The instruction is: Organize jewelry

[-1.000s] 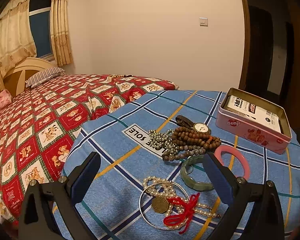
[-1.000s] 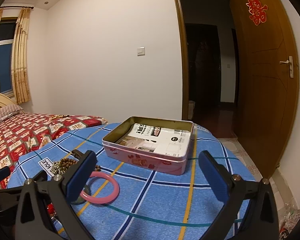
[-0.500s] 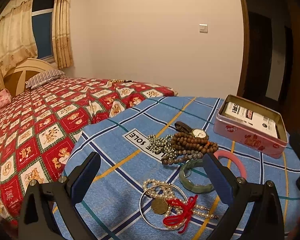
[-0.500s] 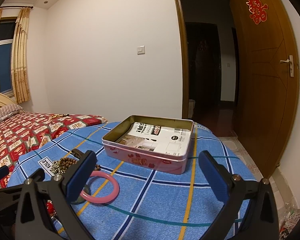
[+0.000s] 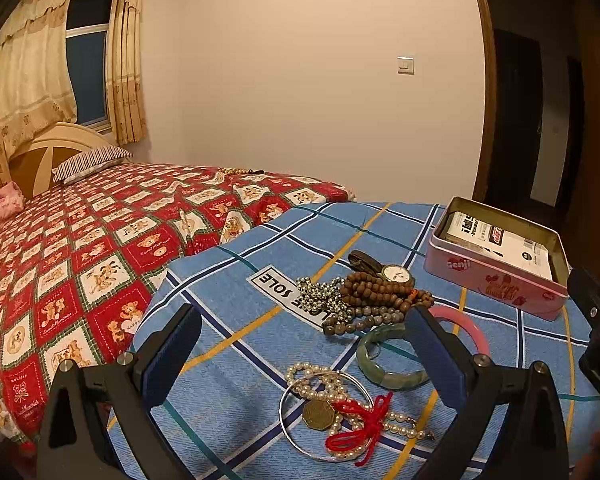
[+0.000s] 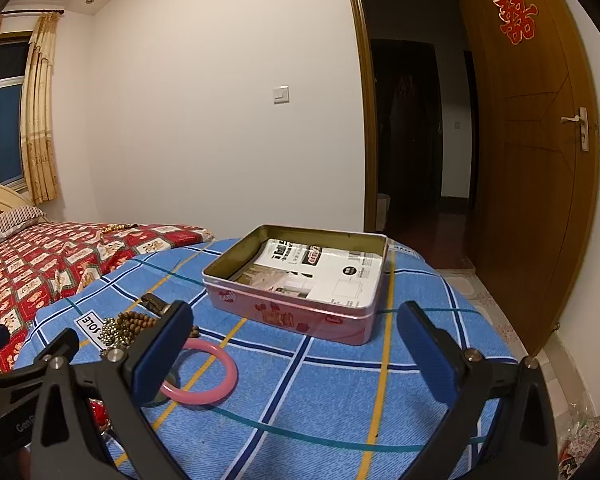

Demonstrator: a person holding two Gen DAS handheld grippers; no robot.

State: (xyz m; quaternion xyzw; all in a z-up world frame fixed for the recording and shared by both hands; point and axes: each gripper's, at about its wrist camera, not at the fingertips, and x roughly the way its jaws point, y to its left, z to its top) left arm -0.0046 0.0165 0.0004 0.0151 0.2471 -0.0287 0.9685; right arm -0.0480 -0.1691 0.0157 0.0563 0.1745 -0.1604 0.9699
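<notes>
Compared to a second ago the jewelry pile barely shifts, just sits a touch lower in the left view. It's on the blue plaid desk, strung out from 6 toward 12 o'clock, watch at the far end. Pink tin sits at 2 o'clock. Left claw spread wide, holding nothing; right claw too.

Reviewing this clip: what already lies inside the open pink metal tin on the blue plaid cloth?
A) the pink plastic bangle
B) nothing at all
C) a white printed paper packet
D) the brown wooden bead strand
C: the right wrist view shows a white printed paper packet lying inside the open pink metal tin, while the pink plastic bangle and the brown wooden bead strand lie outside it on the cloth.
</notes>
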